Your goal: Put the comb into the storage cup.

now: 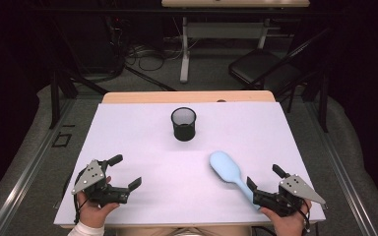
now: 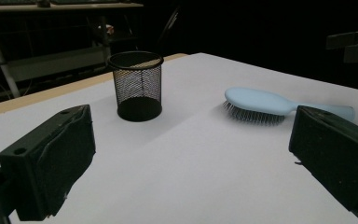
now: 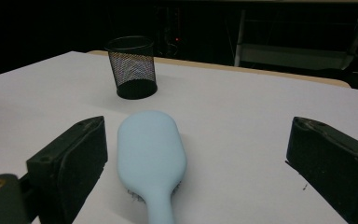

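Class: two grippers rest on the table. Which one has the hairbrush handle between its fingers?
The right gripper: the light blue hairbrush handle runs between its open fingers. The left gripper has only bare table between its fingers.

The room is dark at its edges, with the light falling mostly on the white surface, which lies over a light wooden tabletop whose far edge peeks out behind it. Grey carpet covers the floor. Beyond stands another desk with a pale wooden top and white metal legs, and black cables lie tangled on the floor near it. A black folding chair sits to the right. Metal rails run along the floor on either side.
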A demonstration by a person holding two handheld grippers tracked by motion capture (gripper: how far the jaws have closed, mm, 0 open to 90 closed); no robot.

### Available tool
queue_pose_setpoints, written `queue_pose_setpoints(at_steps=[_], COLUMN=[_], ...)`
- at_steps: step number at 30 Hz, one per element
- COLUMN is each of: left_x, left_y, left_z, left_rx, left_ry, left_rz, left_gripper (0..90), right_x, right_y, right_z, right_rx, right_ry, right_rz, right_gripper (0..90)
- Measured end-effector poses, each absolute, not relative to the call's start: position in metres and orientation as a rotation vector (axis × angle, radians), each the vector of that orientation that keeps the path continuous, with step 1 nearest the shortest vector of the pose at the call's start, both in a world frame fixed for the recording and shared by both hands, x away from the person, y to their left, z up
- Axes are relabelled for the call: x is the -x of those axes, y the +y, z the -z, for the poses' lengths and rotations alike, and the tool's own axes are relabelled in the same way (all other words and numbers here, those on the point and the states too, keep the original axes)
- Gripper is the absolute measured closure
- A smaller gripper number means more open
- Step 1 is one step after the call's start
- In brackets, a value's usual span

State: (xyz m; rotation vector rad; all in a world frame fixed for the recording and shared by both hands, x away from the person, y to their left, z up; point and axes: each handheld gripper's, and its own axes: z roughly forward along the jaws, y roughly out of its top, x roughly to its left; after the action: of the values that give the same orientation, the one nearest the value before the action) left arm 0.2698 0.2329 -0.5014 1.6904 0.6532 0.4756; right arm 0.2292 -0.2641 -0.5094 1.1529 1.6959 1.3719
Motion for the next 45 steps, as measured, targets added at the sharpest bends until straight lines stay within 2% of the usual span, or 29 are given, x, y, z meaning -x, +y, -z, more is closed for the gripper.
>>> queue_pose_setpoints(at_steps=[45], left_x=[-0.266], left_y=[0.232], left_z=[0.505], left_rx=[-1.706], left_ry=[0.663], left_rz=[-0.434], left_gripper=[0.3], right_x=[-0.250], right_y=[-0.252], right_z=[0.498], right_rx=[-1.192], right_ry=[2.011], right_rz=[-1.178], right_gripper=[5.0])
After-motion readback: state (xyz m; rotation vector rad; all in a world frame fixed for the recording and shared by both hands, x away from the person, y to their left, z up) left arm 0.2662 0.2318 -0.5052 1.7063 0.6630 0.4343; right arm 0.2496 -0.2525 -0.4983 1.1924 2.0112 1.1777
